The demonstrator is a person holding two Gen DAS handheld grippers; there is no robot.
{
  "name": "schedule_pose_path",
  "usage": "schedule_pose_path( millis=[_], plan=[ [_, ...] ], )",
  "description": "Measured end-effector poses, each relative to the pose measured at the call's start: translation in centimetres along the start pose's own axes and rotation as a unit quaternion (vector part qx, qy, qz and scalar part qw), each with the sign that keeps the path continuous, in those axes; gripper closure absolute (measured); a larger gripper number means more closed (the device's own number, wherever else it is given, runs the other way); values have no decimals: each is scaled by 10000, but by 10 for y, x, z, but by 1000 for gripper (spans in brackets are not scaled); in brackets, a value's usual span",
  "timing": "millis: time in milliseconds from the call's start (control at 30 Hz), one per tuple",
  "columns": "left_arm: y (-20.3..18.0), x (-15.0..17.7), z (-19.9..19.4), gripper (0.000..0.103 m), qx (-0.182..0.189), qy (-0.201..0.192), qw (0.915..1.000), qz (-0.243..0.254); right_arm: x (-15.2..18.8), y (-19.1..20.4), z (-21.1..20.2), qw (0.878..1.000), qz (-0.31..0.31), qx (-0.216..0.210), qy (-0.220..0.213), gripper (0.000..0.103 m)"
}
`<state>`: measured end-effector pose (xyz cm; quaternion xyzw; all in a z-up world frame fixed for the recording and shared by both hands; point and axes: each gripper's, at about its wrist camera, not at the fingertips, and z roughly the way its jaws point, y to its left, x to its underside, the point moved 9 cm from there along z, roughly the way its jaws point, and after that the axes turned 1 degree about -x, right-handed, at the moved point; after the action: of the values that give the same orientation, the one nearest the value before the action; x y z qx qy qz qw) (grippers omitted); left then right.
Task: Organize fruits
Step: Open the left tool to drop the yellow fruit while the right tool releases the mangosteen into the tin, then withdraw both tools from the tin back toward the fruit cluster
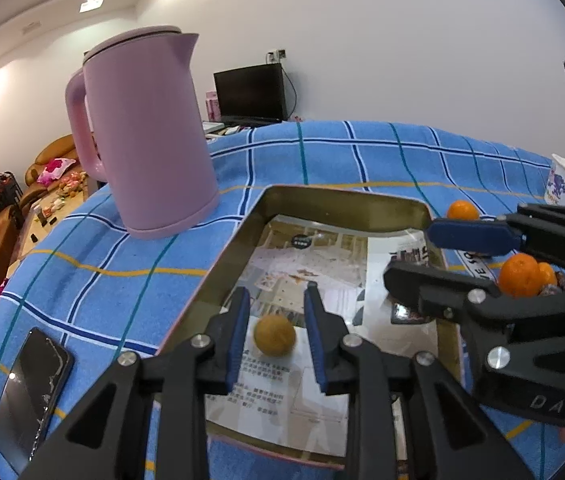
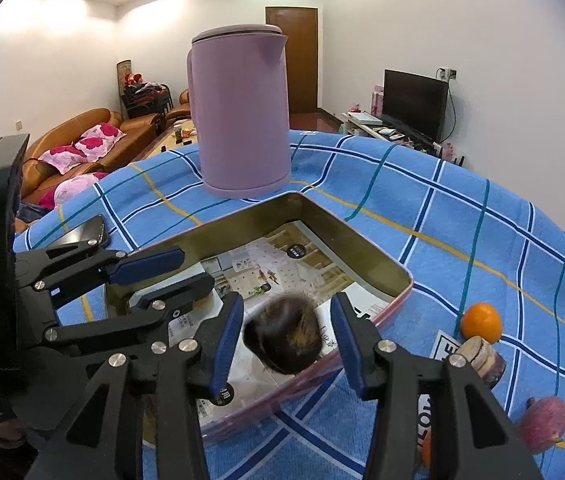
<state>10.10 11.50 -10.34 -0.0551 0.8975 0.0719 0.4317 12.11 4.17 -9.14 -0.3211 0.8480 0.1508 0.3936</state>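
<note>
Sorting is only getting going: one brown fruit (image 1: 274, 335) is lying in the tin (image 2: 378, 266), a dark blurred fruit (image 2: 284, 334) is sitting between the right claw's (image 2: 286, 334) spread, released fingers, the left claw (image 1: 275, 330) is gaping empty, and oranges (image 2: 482, 323) are waiting on the bench (image 2: 462, 216).

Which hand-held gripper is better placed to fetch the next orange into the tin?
Probably the right hand-held gripper: open, nearer the orange outside the tin. The left hand-held gripper is on the far side.
</note>
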Motion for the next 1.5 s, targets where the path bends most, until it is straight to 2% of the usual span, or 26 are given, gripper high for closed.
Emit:
schedule_pose_path(
  millis=[67,133,200,300,500,633,733,867,1067,1167,1267,1333,1500],
  plan=[
    [-1,2,-1,70,-8,12,10000,29,0,0,-2,10000,32,-19,-24,55],
    [-1,2,-2,63,-11,32,10000,22,-1,0,-5,10000,49,2,-54,52],
    [-1,2,-5,55,-7,8,10000,1,-1,-2,-8,9999,75,9,-70,39],
    [-1,0,-14,43,3,-90,9999,-52,2,-9,-18,9998,107,99,-101,39],
    [-12,-7,-31,37,174,-269,9995,-70,7,-41,-44,9989,151,431,-141,38],
    [-25,-12,-39,36,327,-340,9989,38,3,-86,-72,9963,217,807,-184,38],
    [-35,-14,-45,36,434,-392,9982,130,-14,-131,-113,9909,236,1271,-364,38],
    [-48,-16,-46,36,491,-416,9977,215,-43,-186,-174,9779,194,1981,-648,38],
    [-73,-11,-44,36,597,-324,9970,360,-72,-263,-240,9598,954,2443,-999,30],
    [-81,-10,-46,35,626,-331,9965,445,-72,-282,-255,9575,1336,2315,-1084,30],
    [-84,-12,-50,32,650,-370,9964,396,-56,-281,-258,9562,1562,2194,-1151,30],
    [-86,-13,-50,31,632,-379,9964,408,-38,-275,-247,9582,1803,1952,-1058,30],
    [-97,-8,-48,30,685,-328,9961,443,6,-249,-211,9543,2438,1401,-1009,30]
  ],
)
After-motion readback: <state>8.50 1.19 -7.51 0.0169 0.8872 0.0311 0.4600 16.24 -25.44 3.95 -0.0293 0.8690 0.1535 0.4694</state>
